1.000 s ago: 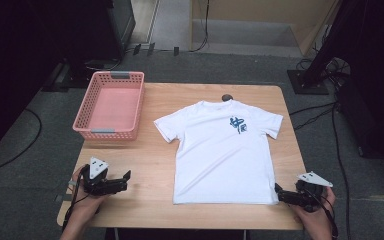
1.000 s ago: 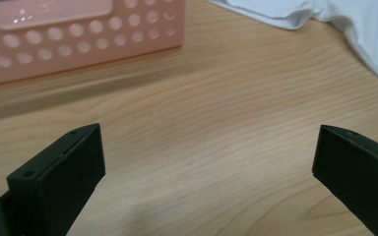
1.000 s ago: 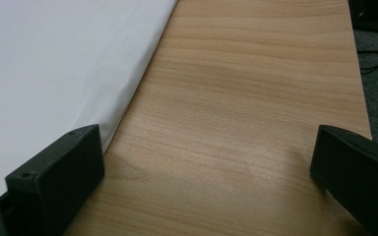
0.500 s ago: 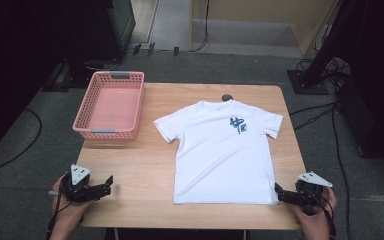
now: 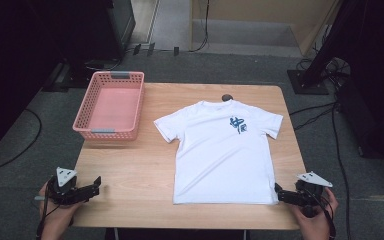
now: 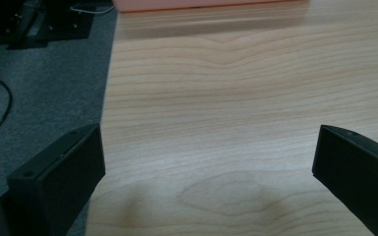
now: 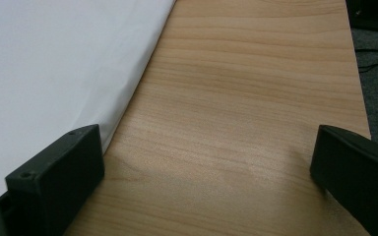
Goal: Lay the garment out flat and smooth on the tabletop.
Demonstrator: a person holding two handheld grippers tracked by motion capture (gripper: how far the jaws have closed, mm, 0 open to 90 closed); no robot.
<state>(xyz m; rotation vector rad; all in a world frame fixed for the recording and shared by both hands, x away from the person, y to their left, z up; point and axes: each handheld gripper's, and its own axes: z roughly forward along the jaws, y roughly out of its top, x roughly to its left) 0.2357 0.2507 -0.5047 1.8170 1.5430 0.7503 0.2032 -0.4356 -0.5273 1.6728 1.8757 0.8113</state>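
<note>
From the high view, a white T-shirt [image 5: 223,152] lies flat on the wooden table [image 5: 130,165]. It has a small blue print on the chest, and its neck points to the far side. The shirt is on the right half of the table, and its bottom edge is near the close edge. A pink basket [image 5: 111,105] sits at the far left corner, well apart from the shirt. A small dark round thing [image 5: 226,97] sits just past the shirt's collar. The left gripper [image 5: 91,188] is at the close left corner of the table, held in a hand [image 5: 55,220], well apart from the shirt. The right gripper [image 5: 280,193] is at the close right side, held in the other hand [image 5: 314,220], with its tip just beside the shirt's bottom right corner.

In the left gripper view, the two black jaws stand wide apart and hold nothing. Between them is bare table. The grey floor [image 6: 39,88] runs along the left, and the pink basket's edge shows at the very top.

In the right gripper view, the jaws also stand wide apart and hold nothing. The white T-shirt's edge runs down to the left jaw, which sits right at it. I cannot tell if they touch. Bare table lies between the jaws.
</note>
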